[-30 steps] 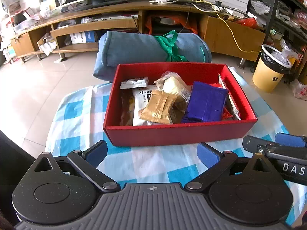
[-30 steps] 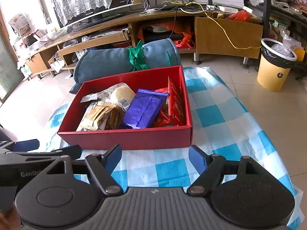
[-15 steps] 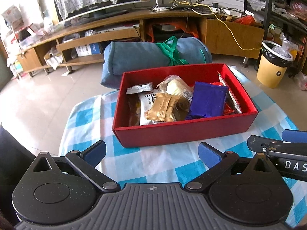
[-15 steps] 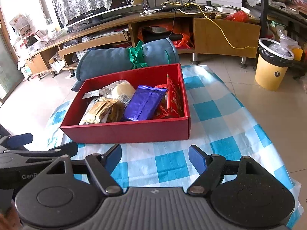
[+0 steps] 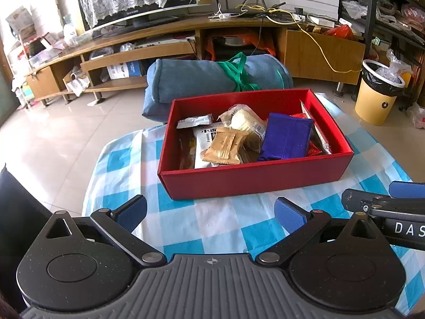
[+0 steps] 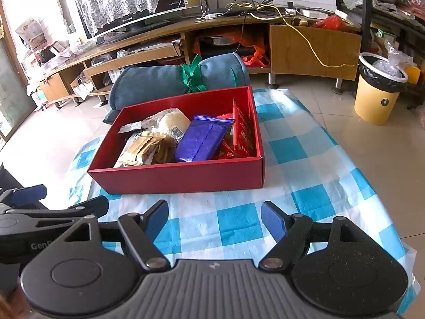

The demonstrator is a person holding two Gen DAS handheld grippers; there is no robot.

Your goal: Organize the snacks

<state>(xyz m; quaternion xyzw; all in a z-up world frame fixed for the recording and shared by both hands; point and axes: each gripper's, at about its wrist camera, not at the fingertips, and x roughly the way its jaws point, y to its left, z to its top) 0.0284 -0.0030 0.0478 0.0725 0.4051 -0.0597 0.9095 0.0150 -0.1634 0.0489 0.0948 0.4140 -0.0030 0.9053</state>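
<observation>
A red box (image 5: 255,178) (image 6: 180,176) stands on a blue and white checked cloth (image 5: 225,223) (image 6: 305,164). Inside lie several snacks: a purple packet (image 5: 288,137) (image 6: 203,139), a gold-brown packet (image 5: 225,146) (image 6: 143,148), a clear bag with a pale bun (image 5: 243,118) (image 6: 174,122), a white packet (image 5: 195,121) and red packets (image 6: 243,130) against the right wall. My left gripper (image 5: 211,212) hangs open above the cloth in front of the box, nothing between its fingers. My right gripper (image 6: 215,219) is open too, beside it on the right, also empty.
A rolled blue bundle (image 5: 212,79) tied with green strap lies behind the box. A wooden TV bench (image 5: 186,32) runs along the back. A yellow bin (image 5: 379,93) with a black liner stands on the tiled floor at the right.
In the left wrist view the box has slid to the right and looks a little farther off. The right wrist view is nearly the same. Both grippers stayed open and empty.
</observation>
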